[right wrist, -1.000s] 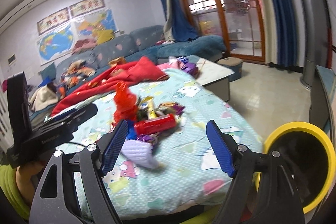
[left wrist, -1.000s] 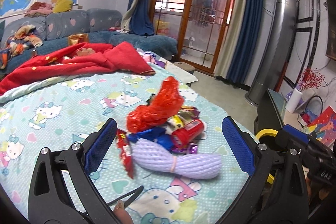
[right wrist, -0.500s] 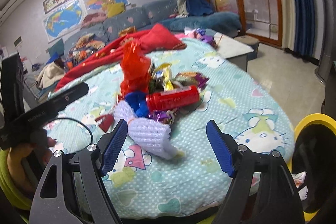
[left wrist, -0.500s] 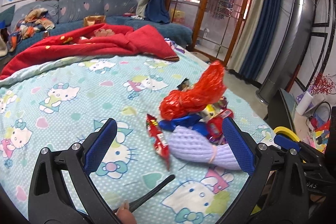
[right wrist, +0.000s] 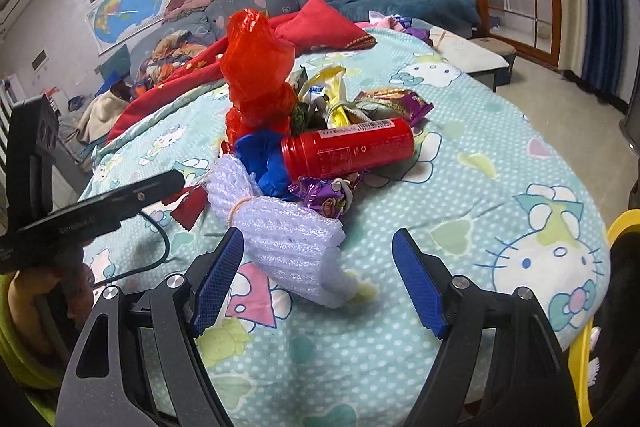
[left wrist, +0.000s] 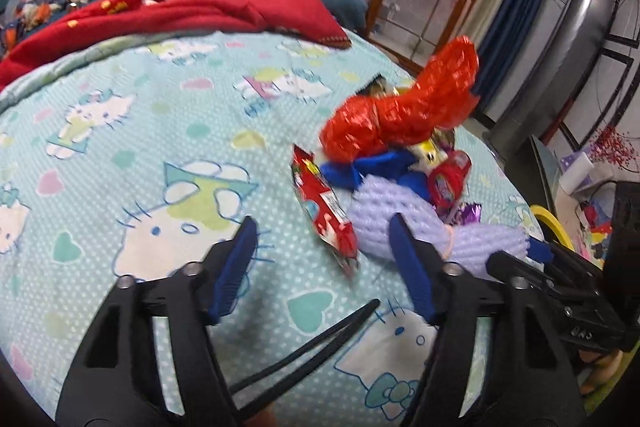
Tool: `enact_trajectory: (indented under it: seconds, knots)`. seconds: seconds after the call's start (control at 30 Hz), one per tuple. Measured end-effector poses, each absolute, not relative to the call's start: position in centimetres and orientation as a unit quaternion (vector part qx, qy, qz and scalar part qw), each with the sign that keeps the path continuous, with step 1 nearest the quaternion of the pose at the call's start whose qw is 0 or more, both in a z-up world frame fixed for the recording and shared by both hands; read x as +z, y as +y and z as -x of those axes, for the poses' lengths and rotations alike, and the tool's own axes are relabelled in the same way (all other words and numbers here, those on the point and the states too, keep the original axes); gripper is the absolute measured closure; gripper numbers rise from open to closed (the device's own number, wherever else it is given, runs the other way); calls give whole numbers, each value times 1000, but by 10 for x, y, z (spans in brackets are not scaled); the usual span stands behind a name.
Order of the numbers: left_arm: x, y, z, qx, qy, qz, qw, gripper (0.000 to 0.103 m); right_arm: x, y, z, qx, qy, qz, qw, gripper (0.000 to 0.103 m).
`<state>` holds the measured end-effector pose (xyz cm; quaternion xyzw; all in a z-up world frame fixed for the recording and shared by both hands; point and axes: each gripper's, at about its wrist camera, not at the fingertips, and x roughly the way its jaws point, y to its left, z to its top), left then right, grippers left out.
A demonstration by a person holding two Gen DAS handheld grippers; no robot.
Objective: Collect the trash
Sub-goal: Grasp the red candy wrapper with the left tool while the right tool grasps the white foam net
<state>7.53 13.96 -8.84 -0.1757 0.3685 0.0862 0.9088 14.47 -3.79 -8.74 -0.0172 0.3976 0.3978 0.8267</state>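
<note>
**Both grippers closing in on the trash pile**

The bed, under its cartoon-cat sheet, carries everything: the trash sits heaped near the edge, close to a yellow-rimmed bin at my far right. Biggest in the heap is the red bag standing on top, then the white foam net lying nearest me, the red can on its side behind it, and a flat red wrapper just left of the net.

My right gripper points at the net's loose end; its jaws are apart with nothing pressed between them, and they have just been narrowing. My left gripper has also been closing its jaws, which stand apart with the wrapper's tip just ahead of the gap and nothing clamped.

The risks, as I judge them: both grippers crowd the same corner and could knock each other (the left one's black cable trails across the sheet too). A pinch on the soft net may drag the can, which could roll off the bed.
</note>
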Motion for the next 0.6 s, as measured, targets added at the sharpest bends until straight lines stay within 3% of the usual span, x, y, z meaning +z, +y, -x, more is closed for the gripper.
enact_trajectory:
  seconds: [0.2,0.37,0.6]
  knots:
    - [-100,135,-82,62,394,182,899,63,-87,-36,-144,409,400,17,820,47]
    - [-101,133,-81,53,396,186,898,66,-86,-37,-141,420,401,17,814,57]
    - [-97,127,-80,39,392,184,900,83,-83,-32,-135,441,400,27,803,76]
